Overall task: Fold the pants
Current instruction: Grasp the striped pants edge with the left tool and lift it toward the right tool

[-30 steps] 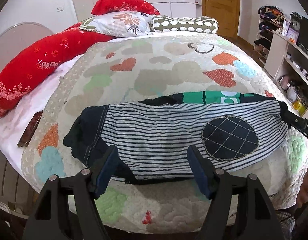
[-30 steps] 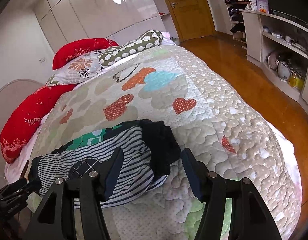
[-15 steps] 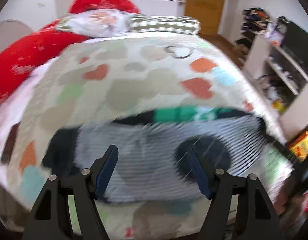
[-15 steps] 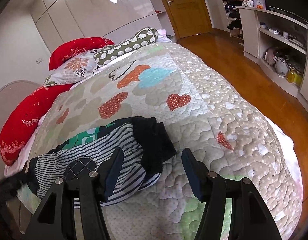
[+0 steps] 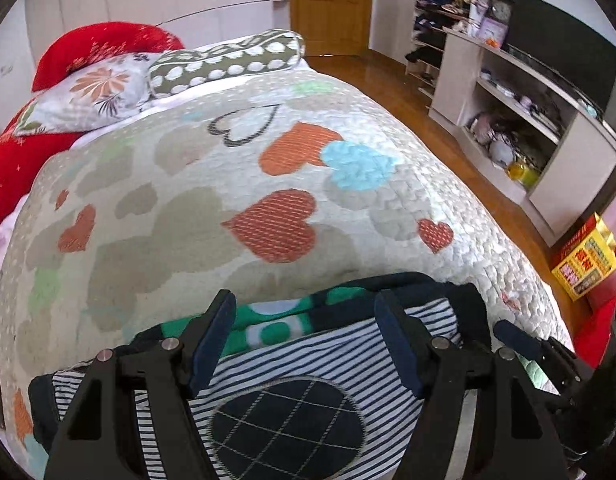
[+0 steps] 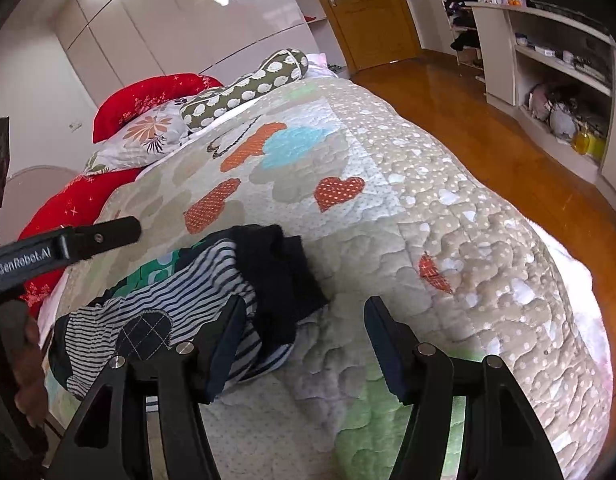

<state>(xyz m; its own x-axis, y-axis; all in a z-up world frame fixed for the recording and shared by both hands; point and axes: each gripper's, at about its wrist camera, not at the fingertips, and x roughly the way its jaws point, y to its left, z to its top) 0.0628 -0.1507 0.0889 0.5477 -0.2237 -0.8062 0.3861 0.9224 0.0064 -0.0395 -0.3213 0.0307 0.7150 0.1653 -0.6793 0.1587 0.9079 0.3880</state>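
The folded navy-and-white striped pants [image 5: 308, 360] with a round dark checked knee patch lie on the near edge of the pale quilted bedspread with coloured hearts [image 5: 236, 184], a green-and-white printed lining showing along their far side and a dark navy cuff bunched at their right end. The left gripper [image 5: 306, 340] hovers over the striped cloth with its black jaws spread wide, nothing between the blue pads. The right gripper [image 6: 304, 340] stands just beside the navy cuff, likewise wide apart and empty, its left pad near the cloth; whether it touches cannot be told. Beyond lie a red pillow [image 5: 104, 46], a floral pillow [image 5: 96, 92] and a spotted olive bolster [image 5: 228, 60]. A white shelf unit [image 5: 520, 120] stands on the right.
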